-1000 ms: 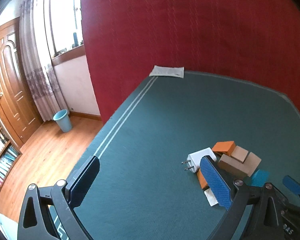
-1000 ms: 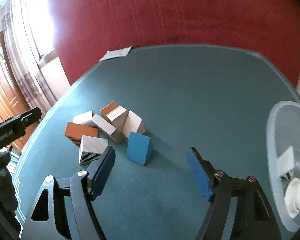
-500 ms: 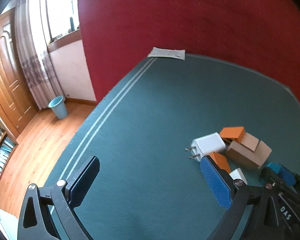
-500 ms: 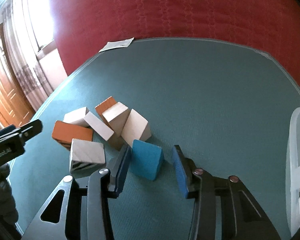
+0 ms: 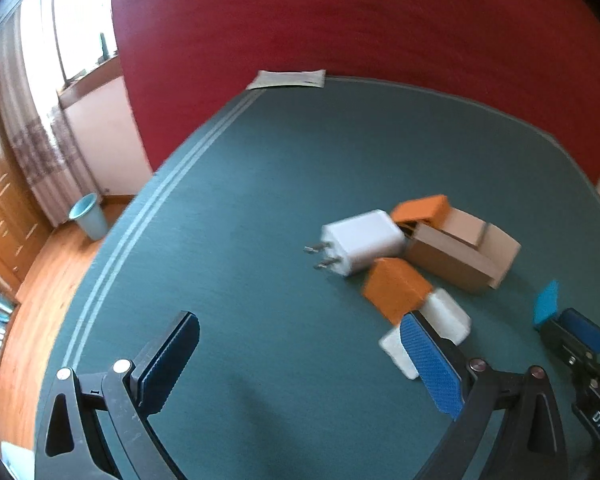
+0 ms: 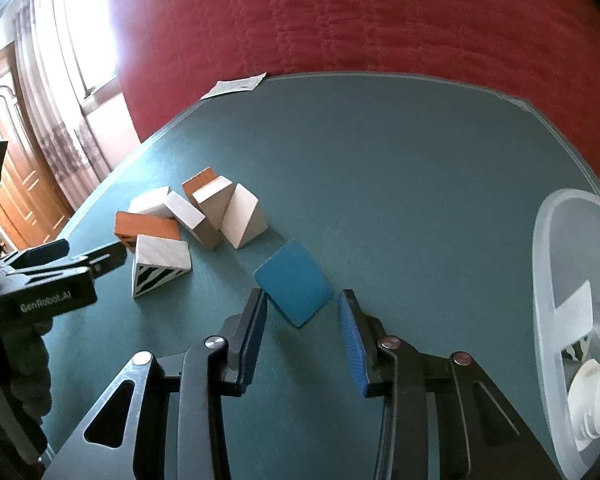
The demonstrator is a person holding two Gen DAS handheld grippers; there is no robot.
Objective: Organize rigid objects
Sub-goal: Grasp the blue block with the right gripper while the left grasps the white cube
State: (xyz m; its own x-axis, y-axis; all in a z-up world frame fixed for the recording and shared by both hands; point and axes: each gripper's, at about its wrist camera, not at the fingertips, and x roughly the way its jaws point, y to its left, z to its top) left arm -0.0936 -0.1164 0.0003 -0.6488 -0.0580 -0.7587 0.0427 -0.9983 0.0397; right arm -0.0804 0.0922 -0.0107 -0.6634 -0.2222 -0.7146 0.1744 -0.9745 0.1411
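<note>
**Closing in on the blue block, but no grip yet**

Reaching for the blue block [image 6: 294, 282], the right gripper [image 6: 302, 296] has lost the neat bracket it had half a second ago. Then the block stood between the jaws; now it lies just ahead of them, showing a broad flat face, with only its near corner between the tips. The jaws are spread wider than that corner and pinch nothing. My reading is that the block tipped or slid forward, so the grasp has to be lined up again before anything can go into the clear tub [image 6: 556, 240].

The block sits on the green table [image 6: 400, 160] just beside the pile of blocks [image 6: 204, 216], on the tub side of it and apart from the pile. The tub stands well apart from the pile, beyond the blue block.

The left gripper [image 5: 298, 320] has come nearer the pile over the last second. Its jaws are spread wide and empty, one finger just over the pile's near edge.

Only the left view shows the white plug charger [image 5: 364, 242], prongs pointing away from the pile. The blue block [image 5: 546, 305] appears there as a thin, blurred sliver, so whether a jaw touches it is hard to tell. Only the right view shows the tub's white contents and the striped block [image 6: 160, 264].
</note>
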